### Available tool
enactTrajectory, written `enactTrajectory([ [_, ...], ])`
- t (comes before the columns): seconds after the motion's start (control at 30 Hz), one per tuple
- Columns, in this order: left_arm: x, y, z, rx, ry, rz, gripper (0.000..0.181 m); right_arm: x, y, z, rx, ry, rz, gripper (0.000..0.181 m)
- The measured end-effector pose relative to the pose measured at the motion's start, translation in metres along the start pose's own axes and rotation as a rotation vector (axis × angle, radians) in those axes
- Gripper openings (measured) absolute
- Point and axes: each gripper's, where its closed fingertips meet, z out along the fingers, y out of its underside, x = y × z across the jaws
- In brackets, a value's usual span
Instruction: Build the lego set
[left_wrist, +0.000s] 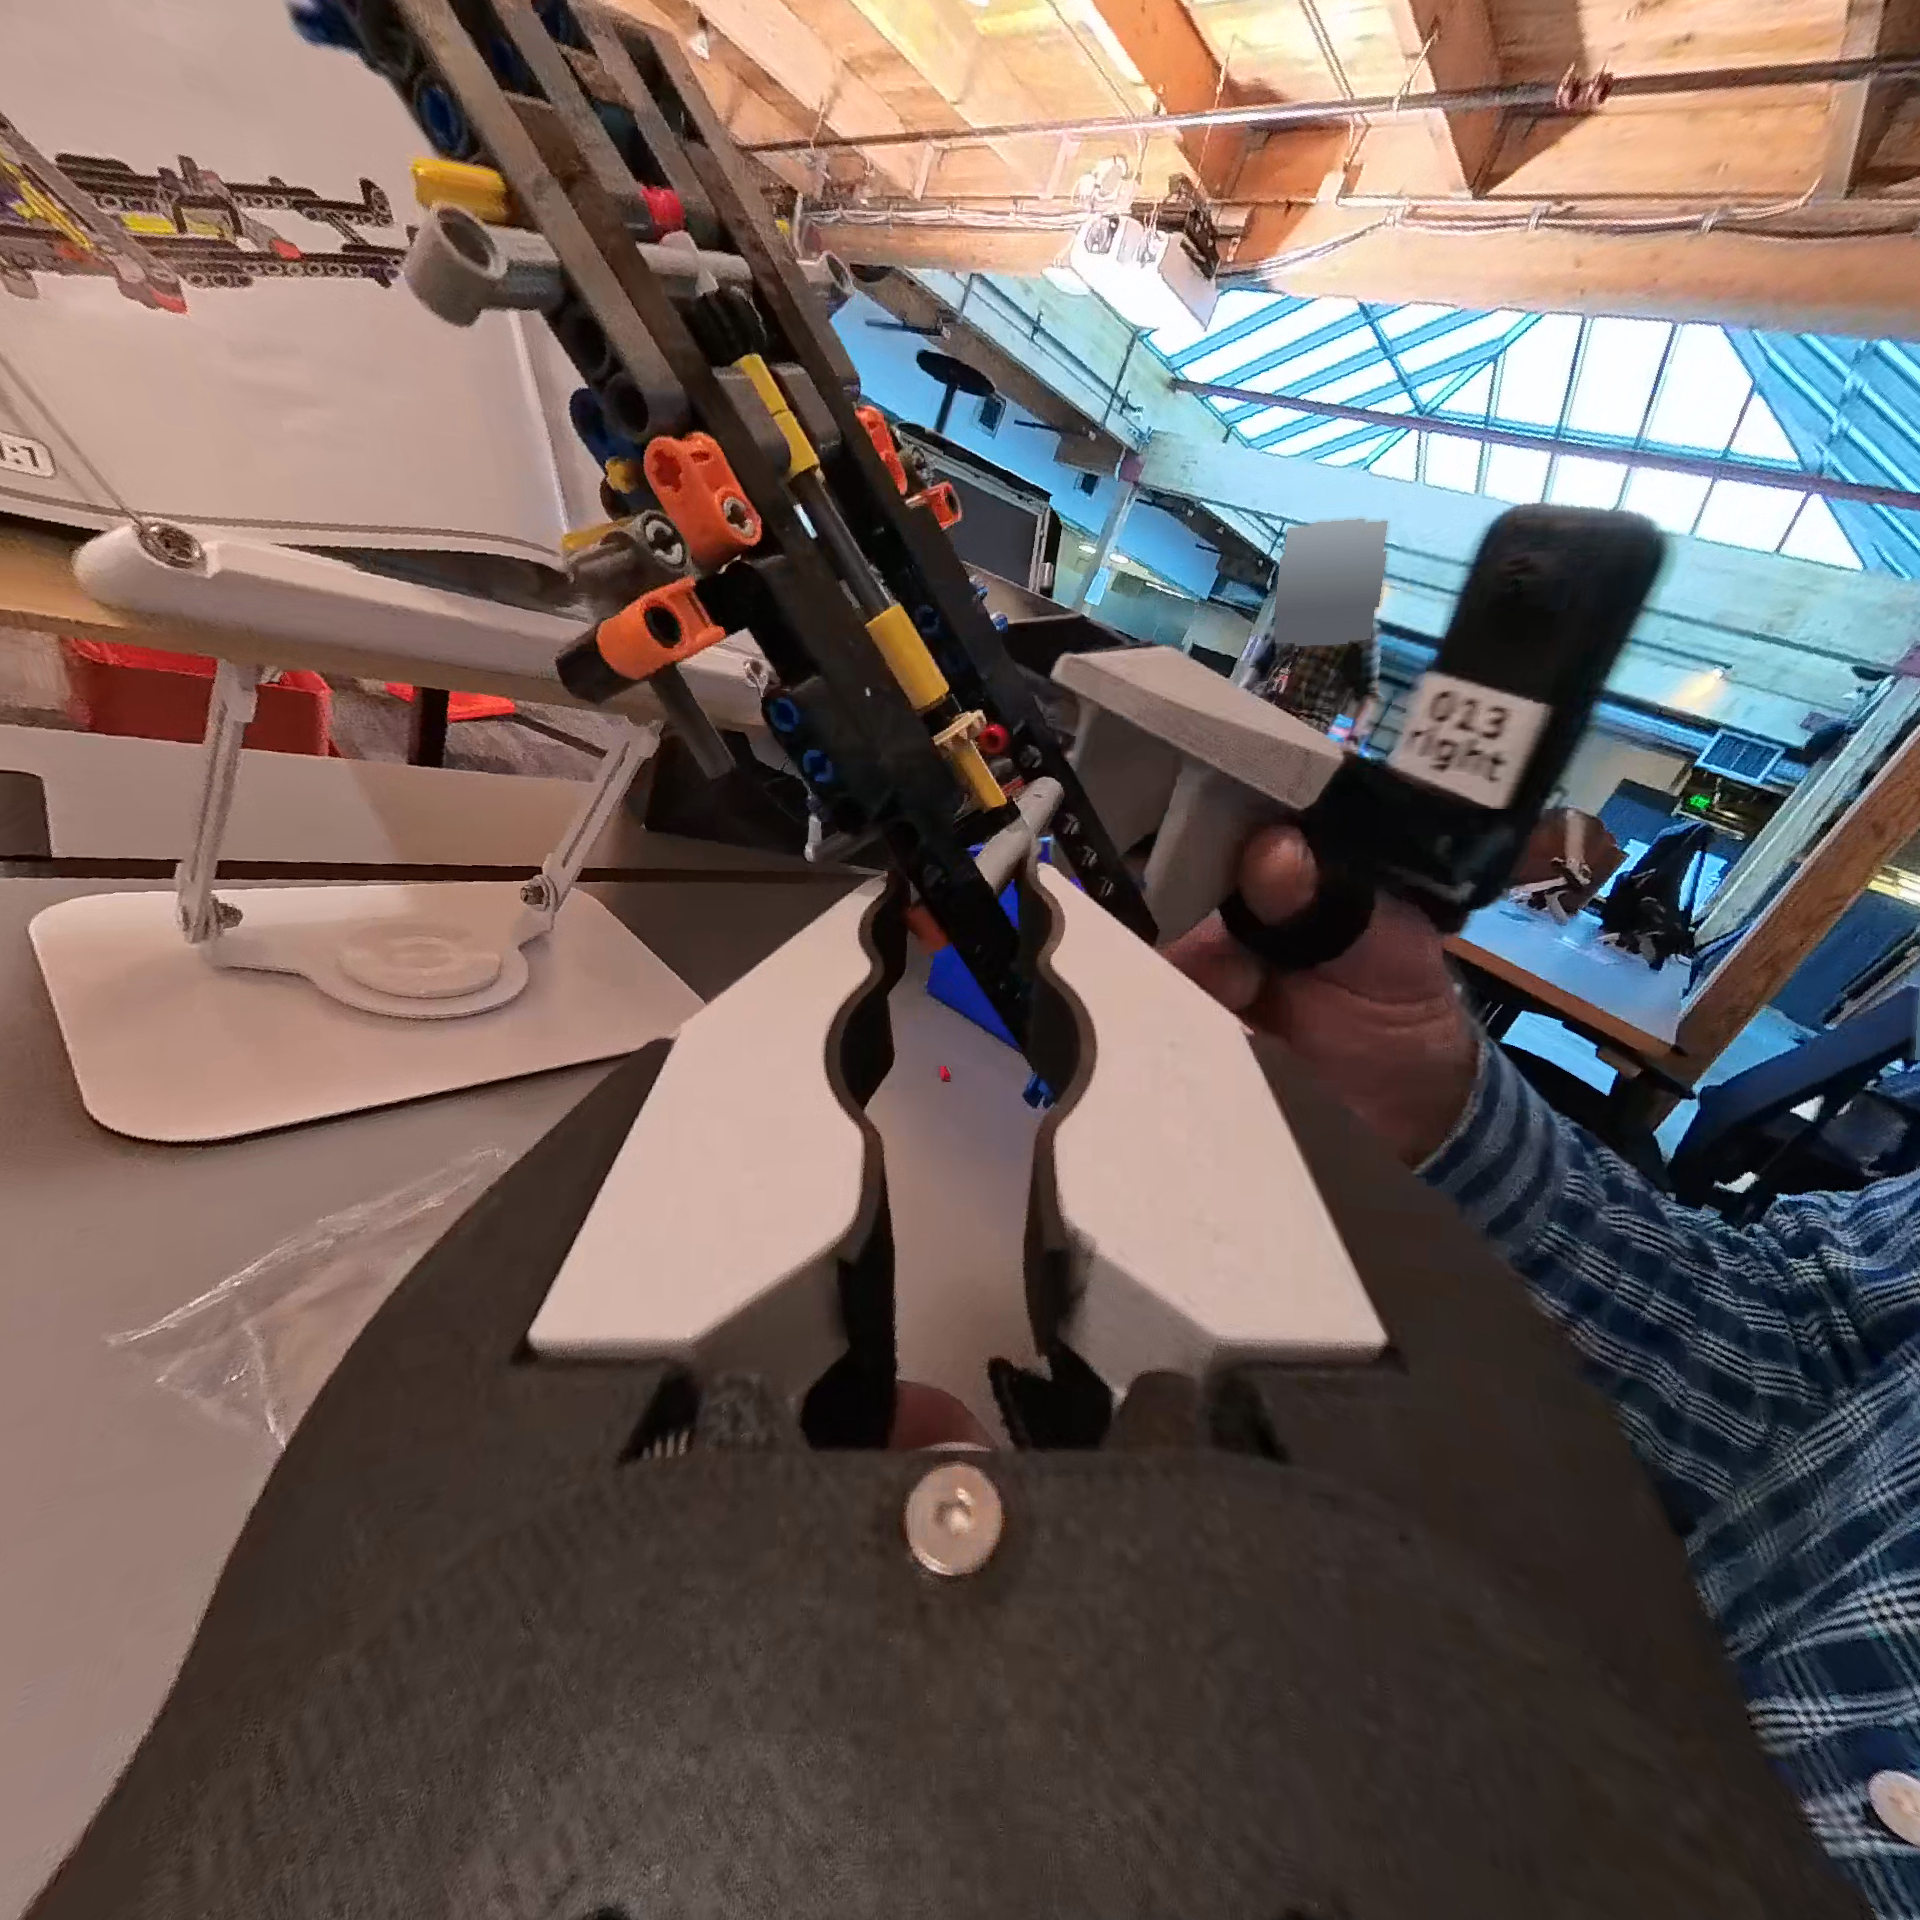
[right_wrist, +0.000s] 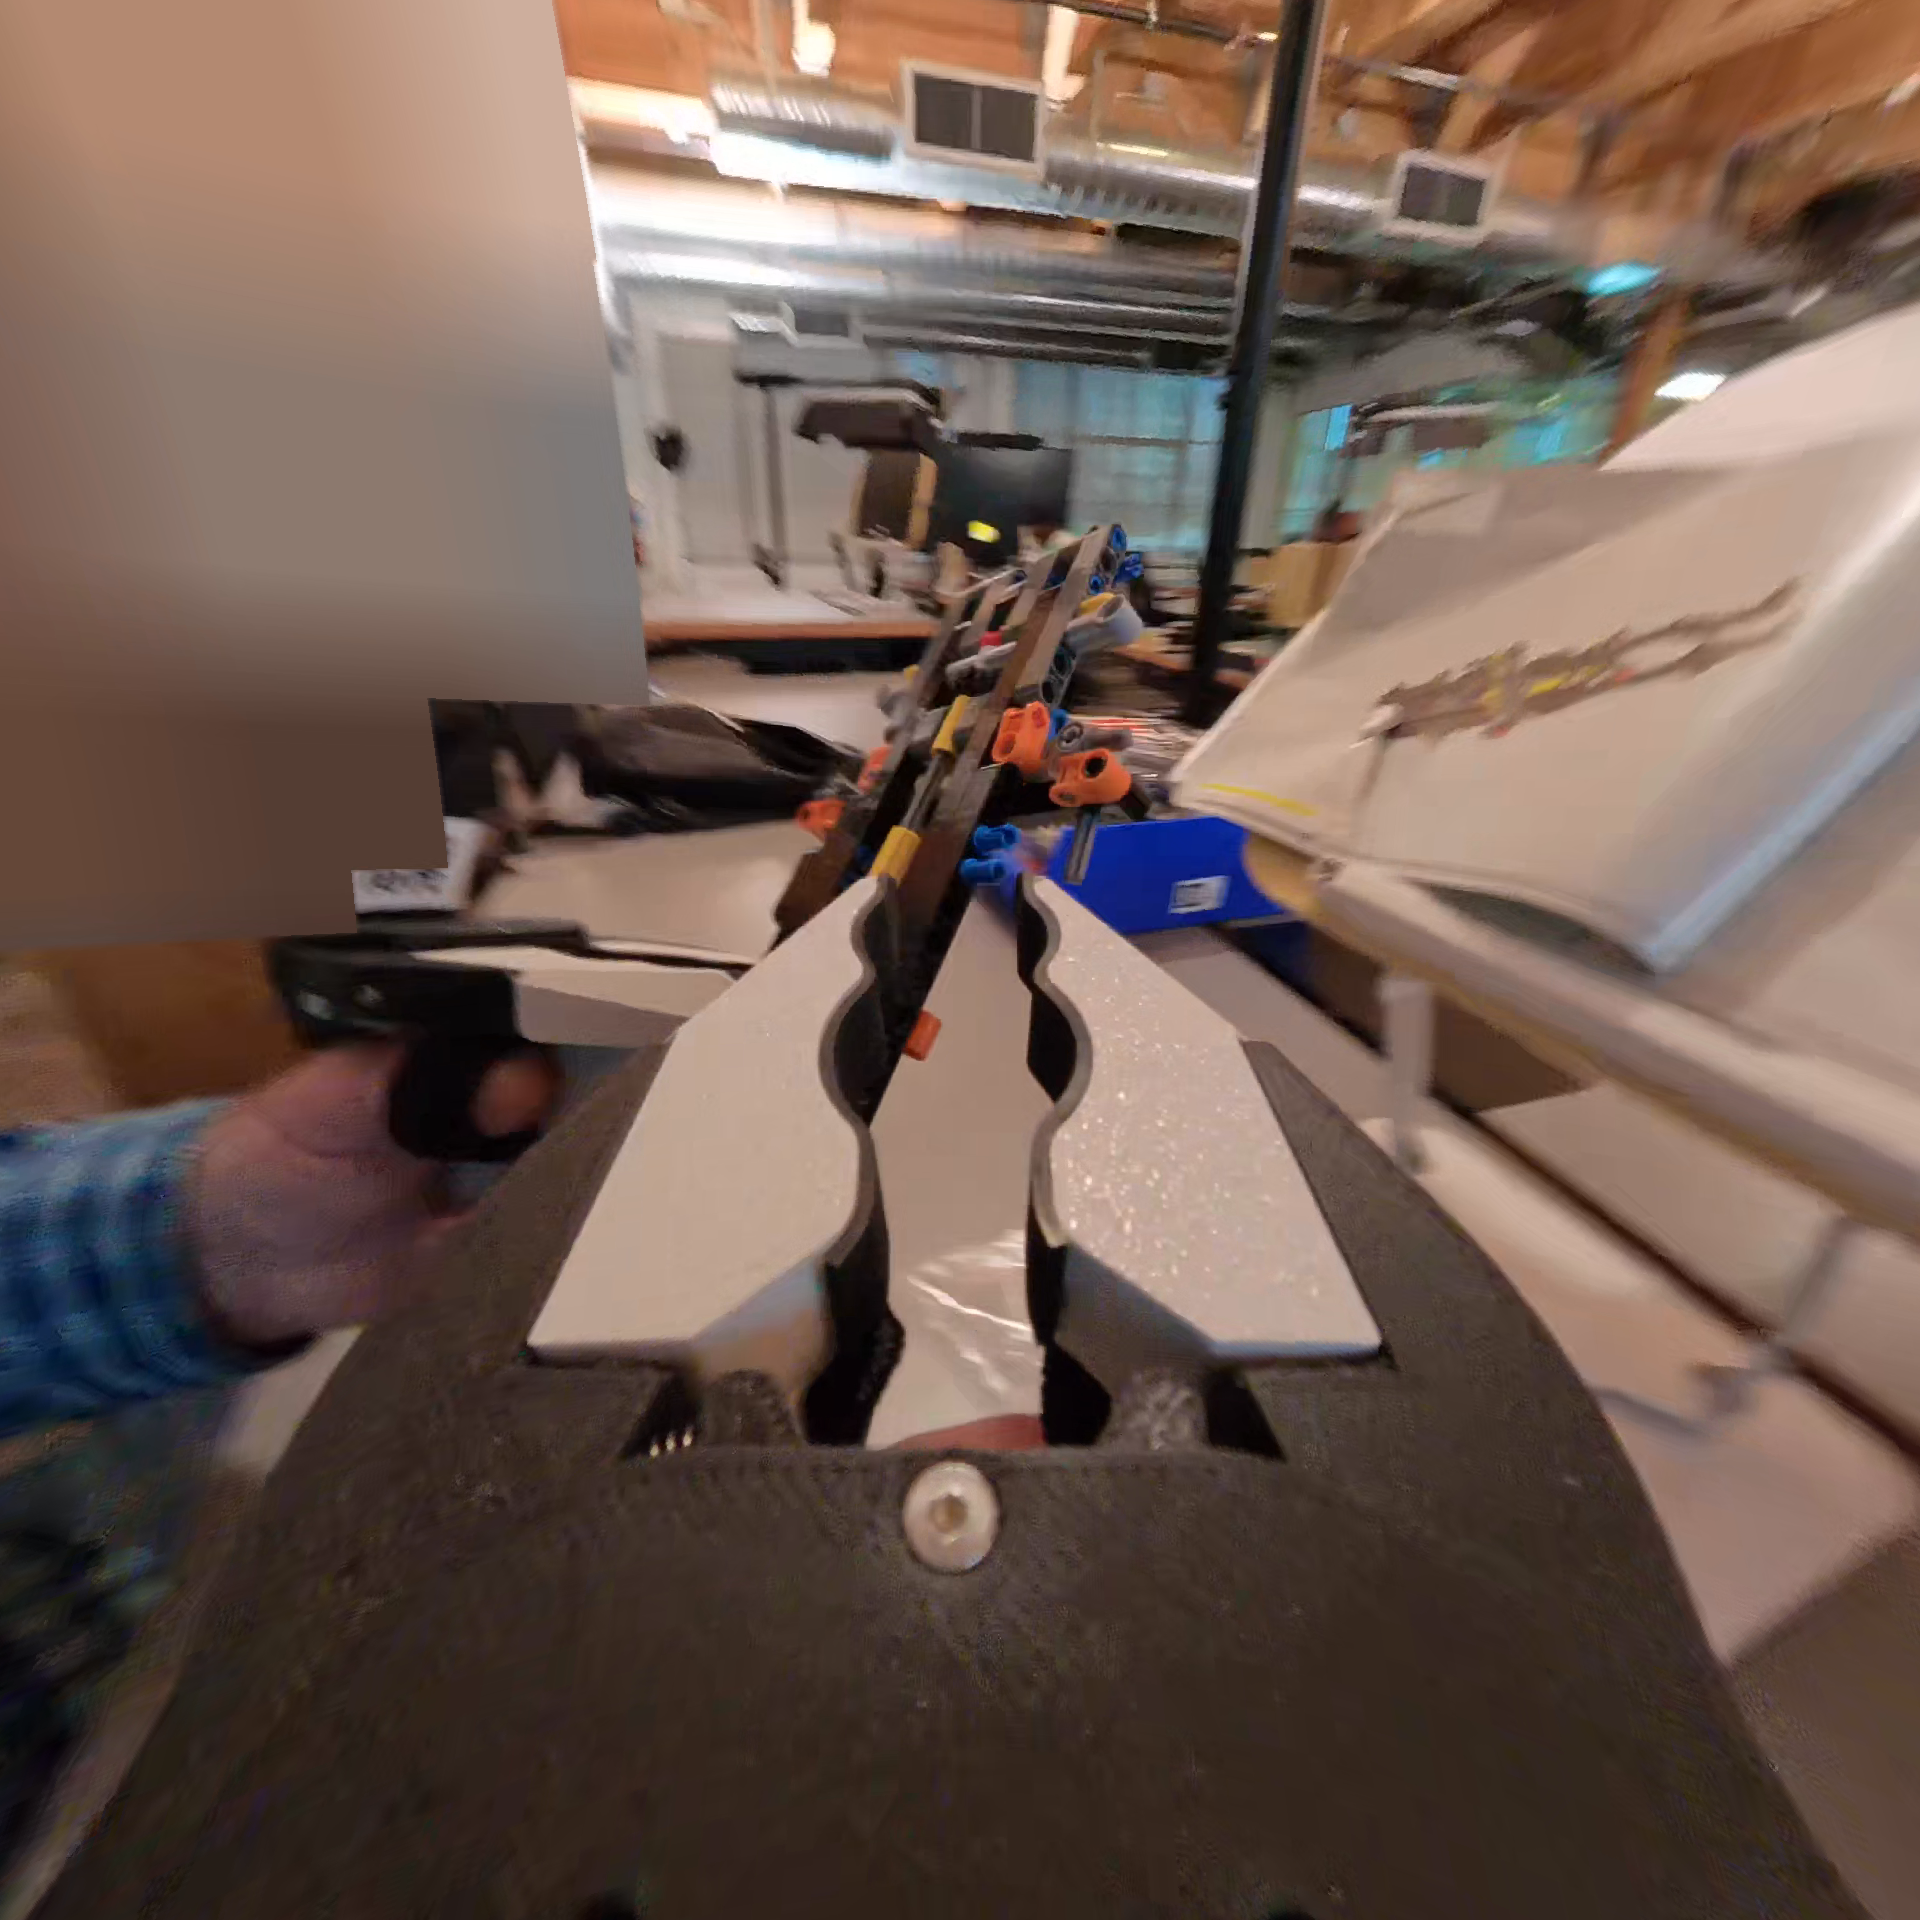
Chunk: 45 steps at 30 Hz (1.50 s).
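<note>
A long black lego assembly (left_wrist: 727, 499) with orange, yellow, blue and grey parts rises up and to the left, tilted. Its lower end sits between the fingers of my left gripper (left_wrist: 961, 914), which is shut on it. In the right wrist view the same assembly (right_wrist: 997, 707) runs up and away from my right gripper (right_wrist: 951, 904). One black beam lies between the fingers against the left pad, and the gripper is shut on it. The right gripper's black handle (left_wrist: 1507, 675) shows in a hand at the right of the left wrist view.
An open instruction booklet (left_wrist: 260, 364) rests on a white stand (left_wrist: 343, 997) to the left; it also shows in the right wrist view (right_wrist: 1558, 727). A blue bin (right_wrist: 1153, 873) stands behind the assembly. A clear plastic bag (left_wrist: 312, 1278) lies on the grey table. A person (left_wrist: 1320, 675) stands far off. Tip to tip, the grippers are about 5 centimeters apart.
</note>
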Motion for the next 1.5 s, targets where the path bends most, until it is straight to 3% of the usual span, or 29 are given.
enactTrajectory([
  [0.1,0.001,0.000,0.002,0.000,-0.008,0.019,0.018,0.004,0.001,0.001,-0.063,0.131,-0.208,0.019],
  [0.27,0.000,0.001,0.002,-0.004,-0.064,0.089,0.018,0.004,0.003,0.000,-0.125,0.190,-0.325,0.023],
  [0.87,0.000,0.007,0.014,-0.059,-0.348,0.493,0.018,0.013,0.013,-0.004,-0.208,0.292,-0.155,0.024],
  [1.43,-0.006,0.010,0.015,-0.035,-0.386,0.469,0.017,0.014,0.018,0.002,-0.240,0.220,-0.140,0.022],
  [1.5,-0.011,0.010,0.012,-0.036,-0.385,0.421,0.017,0.013,0.014,-0.002,-0.219,0.210,-0.139,0.039],
])
